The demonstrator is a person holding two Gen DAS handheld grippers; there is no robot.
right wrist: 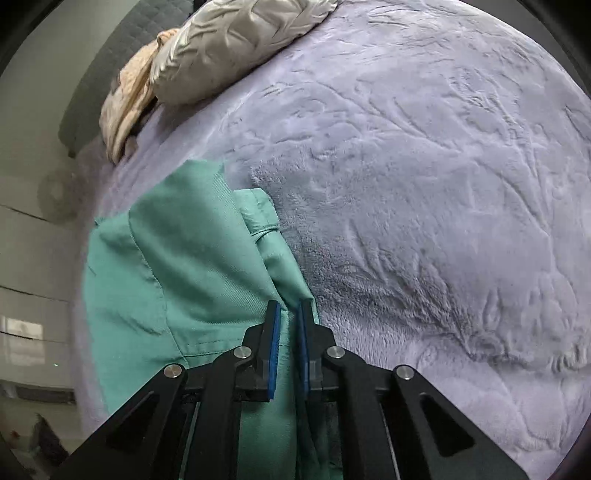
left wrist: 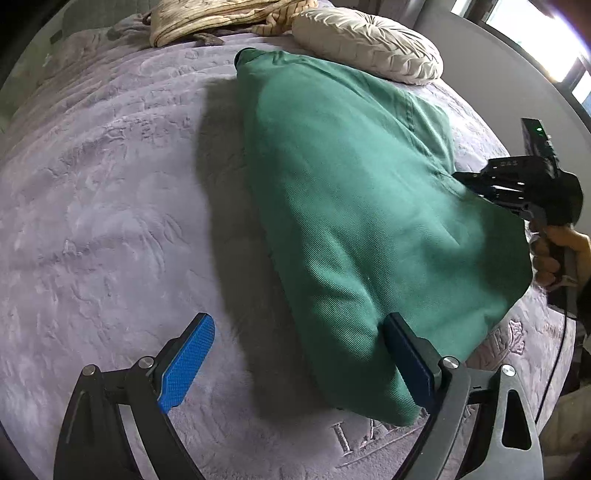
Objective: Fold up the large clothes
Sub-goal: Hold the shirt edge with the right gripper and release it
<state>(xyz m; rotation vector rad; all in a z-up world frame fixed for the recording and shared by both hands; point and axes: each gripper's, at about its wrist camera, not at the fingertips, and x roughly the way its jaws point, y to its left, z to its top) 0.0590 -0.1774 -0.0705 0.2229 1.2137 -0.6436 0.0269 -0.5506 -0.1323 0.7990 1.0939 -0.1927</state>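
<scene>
A large green garment lies along the lilac plush bedspread, its right side lifted off the bed. My left gripper is open and points down at the garment's near corner; the cloth's edge lies against the right finger, while the left finger is over bare blanket. My right gripper is shut on a fold of the green garment. In the left wrist view the right gripper sits at the garment's raised right edge, held by a person's hand.
A cream pleated cushion and a crumpled beige cloth lie at the head of the bed. Embroidered lettering marks the blanket's near edge. A grey wall and window lie beyond the bed on the right.
</scene>
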